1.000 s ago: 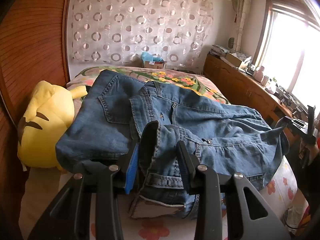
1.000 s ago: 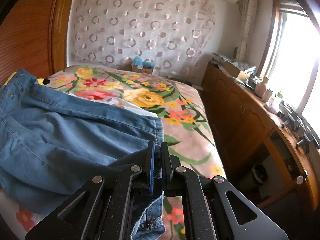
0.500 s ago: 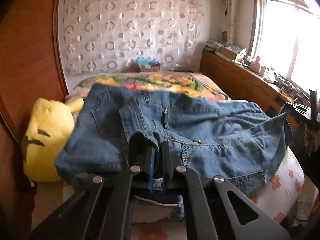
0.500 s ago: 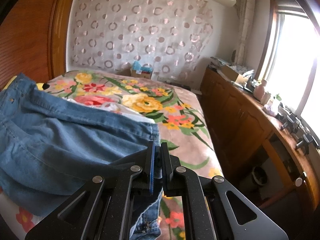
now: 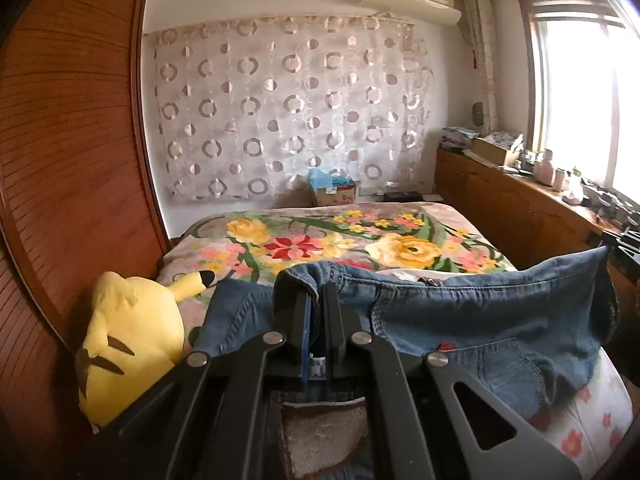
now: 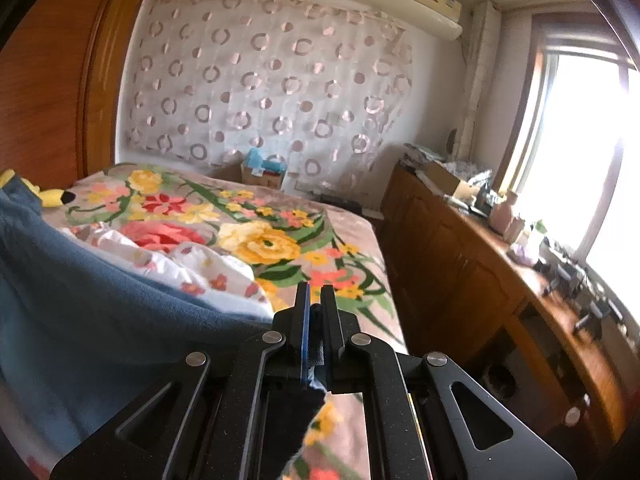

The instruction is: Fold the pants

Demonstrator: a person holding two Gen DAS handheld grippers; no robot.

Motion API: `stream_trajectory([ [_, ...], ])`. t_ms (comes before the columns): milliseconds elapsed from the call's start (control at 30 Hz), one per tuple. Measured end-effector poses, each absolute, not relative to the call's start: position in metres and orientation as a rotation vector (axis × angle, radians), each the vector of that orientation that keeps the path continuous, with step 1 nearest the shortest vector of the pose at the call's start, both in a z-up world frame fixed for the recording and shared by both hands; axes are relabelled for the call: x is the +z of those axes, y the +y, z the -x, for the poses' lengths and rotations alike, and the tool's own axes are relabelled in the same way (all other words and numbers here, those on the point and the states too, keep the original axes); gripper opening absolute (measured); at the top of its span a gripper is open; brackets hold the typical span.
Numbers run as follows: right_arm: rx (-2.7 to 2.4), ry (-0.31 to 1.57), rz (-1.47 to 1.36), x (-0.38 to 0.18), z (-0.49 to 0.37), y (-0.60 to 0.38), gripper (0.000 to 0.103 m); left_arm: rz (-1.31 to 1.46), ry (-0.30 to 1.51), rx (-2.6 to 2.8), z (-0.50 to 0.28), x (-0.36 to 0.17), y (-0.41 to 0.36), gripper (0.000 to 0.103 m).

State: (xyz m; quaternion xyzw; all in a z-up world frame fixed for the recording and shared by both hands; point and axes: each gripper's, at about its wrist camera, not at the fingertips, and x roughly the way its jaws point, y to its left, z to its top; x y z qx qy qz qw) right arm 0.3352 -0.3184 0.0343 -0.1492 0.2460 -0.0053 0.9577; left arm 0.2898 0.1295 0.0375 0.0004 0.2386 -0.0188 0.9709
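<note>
Blue denim pants hang stretched between my two grippers above the flowered bed. In the left wrist view my left gripper is shut on the waistband, whose edge folds over the fingertips. The cloth runs off to the right, where the other gripper grips its far corner at the frame edge. In the right wrist view my right gripper is shut on a corner of the pants, which spread away to the left and hang below the jaws.
A yellow plush toy lies at the bed's left by the wooden headboard. The flowered bedspread stretches ahead, with crumpled white bedding on it. A wooden cabinet with clutter lines the right wall under the window.
My left gripper closed on the waistband, then both grippers rose, lifting the pants off the bed. More of the bedspread and wall shows beyond the cloth now.
</note>
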Motion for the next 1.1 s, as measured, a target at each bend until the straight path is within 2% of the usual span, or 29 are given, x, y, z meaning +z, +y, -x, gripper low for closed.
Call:
stream_trajectory([
  [200, -0.025, 0.541, 0.354, 0.014, -0.379, -0.303, 0.002, 0.008, 0.519, -0.024, -0.330, 0.020, 0.134, 0.002],
  [400, -0.010, 0.618, 0.309, -0.014, -0.399, -0.301, 0.003, 0.006, 0.583, -0.041, -0.333, 0.003, 0.136, 0.014],
  [433, -0.009, 0.623, 0.284, -0.014, -0.398, -0.302, 0.004, 0.002, 0.585, -0.037, -0.331, 0.002, 0.136, 0.016],
  [500, -0.006, 0.631, 0.260, -0.013, -0.395, -0.302, 0.020, -0.003, 0.596, -0.034, -0.325, 0.002, 0.138, 0.024],
  [567, 0.002, 0.624, 0.239, -0.008, -0.387, -0.300, 0.043, -0.006, 0.613, -0.048, -0.318, 0.002, 0.140, 0.029],
  [633, 0.032, 0.614, 0.210, -0.001, -0.376, -0.298, 0.050, -0.014, 0.621, -0.066, -0.309, 0.003, 0.138, 0.031],
  [1100, 0.306, 0.662, 0.137, 0.023, -0.294, -0.241, 0.054, -0.013, 0.641, -0.123, -0.254, -0.013, 0.124, 0.032],
])
